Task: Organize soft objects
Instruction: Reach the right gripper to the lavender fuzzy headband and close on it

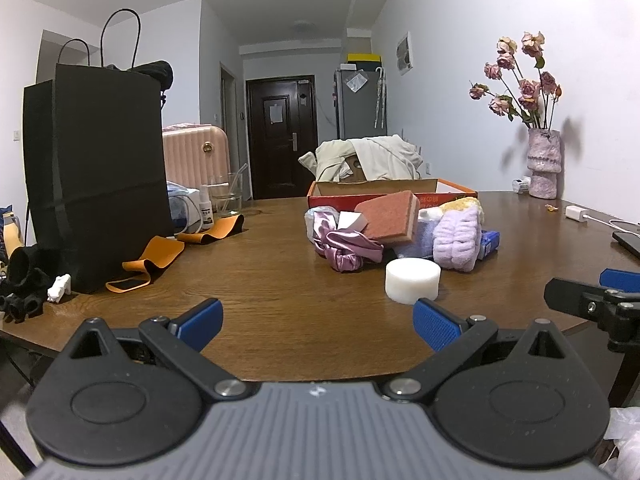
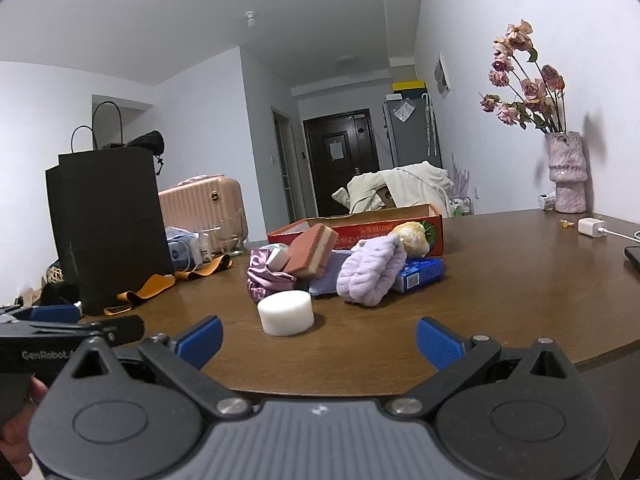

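With both grippers, left [image 1: 318, 322] and right [image 2: 319, 332], fingers spread and empty, start with the nearest puff [image 2: 285, 312], pinch gently, then box [image 2: 434, 224].

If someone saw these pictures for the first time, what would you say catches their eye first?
Probably the heap of soft things mid-table, before a red cardboard box: a lilac fluffy band, a pink sponge, satin scrunchies. A white foam cylinder stands alone nearer the open grippers. A tall black paper bag looms left, and dried roses in a pink vase stand far right.
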The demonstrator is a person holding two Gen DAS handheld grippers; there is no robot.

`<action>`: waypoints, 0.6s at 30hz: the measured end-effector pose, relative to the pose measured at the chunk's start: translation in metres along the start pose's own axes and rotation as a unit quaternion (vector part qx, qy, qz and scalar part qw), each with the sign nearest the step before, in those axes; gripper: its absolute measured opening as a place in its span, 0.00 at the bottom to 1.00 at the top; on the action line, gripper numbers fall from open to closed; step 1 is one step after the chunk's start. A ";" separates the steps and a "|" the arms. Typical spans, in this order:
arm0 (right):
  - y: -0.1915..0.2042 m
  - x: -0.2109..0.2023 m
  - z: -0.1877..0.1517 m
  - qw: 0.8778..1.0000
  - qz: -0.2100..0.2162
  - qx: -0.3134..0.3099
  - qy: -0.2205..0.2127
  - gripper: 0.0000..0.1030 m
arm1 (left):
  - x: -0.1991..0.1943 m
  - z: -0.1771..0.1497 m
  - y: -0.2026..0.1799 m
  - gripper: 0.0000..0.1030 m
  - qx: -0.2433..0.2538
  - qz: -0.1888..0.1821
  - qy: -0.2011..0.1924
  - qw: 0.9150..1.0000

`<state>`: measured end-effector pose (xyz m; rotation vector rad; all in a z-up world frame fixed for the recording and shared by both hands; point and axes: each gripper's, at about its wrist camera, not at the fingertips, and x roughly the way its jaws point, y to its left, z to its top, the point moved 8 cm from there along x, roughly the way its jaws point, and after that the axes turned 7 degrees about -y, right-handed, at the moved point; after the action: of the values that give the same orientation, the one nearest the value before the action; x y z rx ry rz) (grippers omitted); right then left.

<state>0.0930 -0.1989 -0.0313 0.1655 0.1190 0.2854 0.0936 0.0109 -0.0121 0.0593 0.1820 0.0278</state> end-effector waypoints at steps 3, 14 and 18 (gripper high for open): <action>-0.002 0.006 0.001 1.000 -0.004 -0.006 0.002 1.00 | 0.007 -0.001 -0.002 1.00 0.003 -0.001 0.005 1.000; -0.015 0.055 0.009 0.998 0.022 0.025 0.050 0.68 | 0.059 0.012 -0.020 0.97 -0.020 -0.053 0.025 0.998; -0.016 0.084 0.009 0.996 0.035 0.042 0.072 0.61 | 0.097 0.013 -0.030 0.73 -0.034 -0.080 0.065 0.994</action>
<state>0.1786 -0.1910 -0.0331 0.2334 0.2692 0.3621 0.1922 -0.0171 -0.0188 -0.0262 0.3162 -0.1218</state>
